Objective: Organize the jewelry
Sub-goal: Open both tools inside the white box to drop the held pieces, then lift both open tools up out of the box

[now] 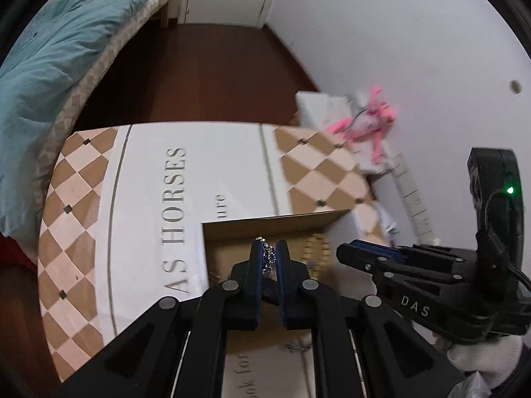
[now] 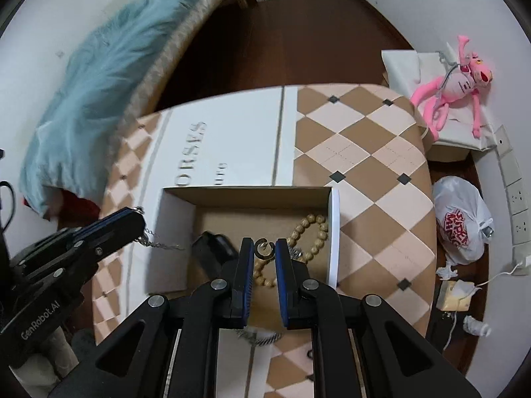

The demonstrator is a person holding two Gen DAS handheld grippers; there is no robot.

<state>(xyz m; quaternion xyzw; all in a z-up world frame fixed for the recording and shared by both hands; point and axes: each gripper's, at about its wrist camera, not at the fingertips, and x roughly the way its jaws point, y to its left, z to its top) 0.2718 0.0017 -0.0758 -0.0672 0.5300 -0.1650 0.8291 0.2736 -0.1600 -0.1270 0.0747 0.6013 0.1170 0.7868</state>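
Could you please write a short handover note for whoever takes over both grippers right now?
Left gripper: shut on a silver chain, held above the cardboard box.
Right gripper: shut on a dark C-shaped ring, also over the box.
Already in the box: wooden bead bracelet and a small black case.
Left to do: drop both held pieces into the box, then collect the chain lying on the table near you.
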